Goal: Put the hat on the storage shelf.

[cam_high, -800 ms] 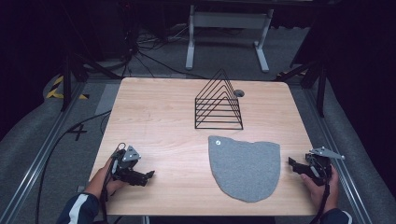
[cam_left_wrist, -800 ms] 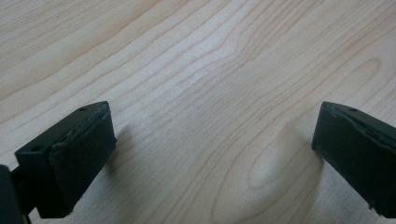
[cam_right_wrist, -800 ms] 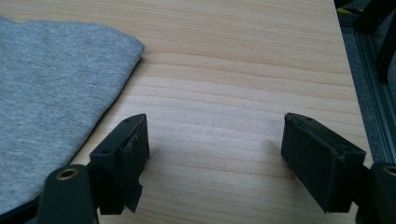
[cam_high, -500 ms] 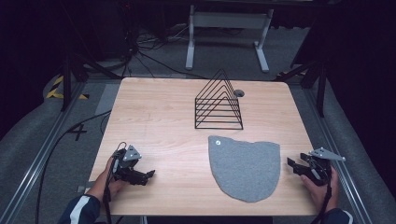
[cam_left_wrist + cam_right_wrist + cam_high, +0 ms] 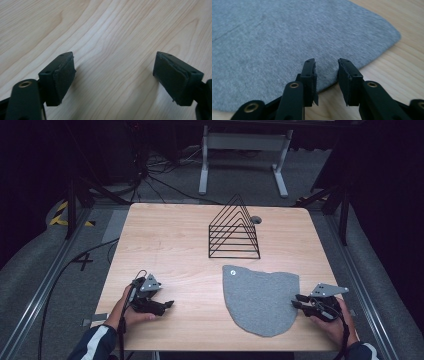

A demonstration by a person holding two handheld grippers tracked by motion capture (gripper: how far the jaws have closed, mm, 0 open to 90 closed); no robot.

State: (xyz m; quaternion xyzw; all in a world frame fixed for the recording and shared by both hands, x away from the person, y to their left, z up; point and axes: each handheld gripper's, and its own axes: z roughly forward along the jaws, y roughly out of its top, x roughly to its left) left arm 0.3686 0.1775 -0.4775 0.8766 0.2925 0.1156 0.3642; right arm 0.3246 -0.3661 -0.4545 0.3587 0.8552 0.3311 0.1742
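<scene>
The grey felt mat [image 5: 260,300] lies flat on the desk [image 5: 170,245], in front of the wire rack [image 5: 234,231]. Its right edge is approached by the right claw [image 5: 326,65], narrowly parted and pinching nothing; one jaw is best slid under that edge before closing. The left claw [image 5: 113,75] is spread wide over bare wood.

The right claw [image 5: 296,301] now sits closer to the grey cloth [image 5: 257,297], its tips at the cloth's right edge rather than apart from it, and its jaws stand narrowly apart over that edge.
</scene>
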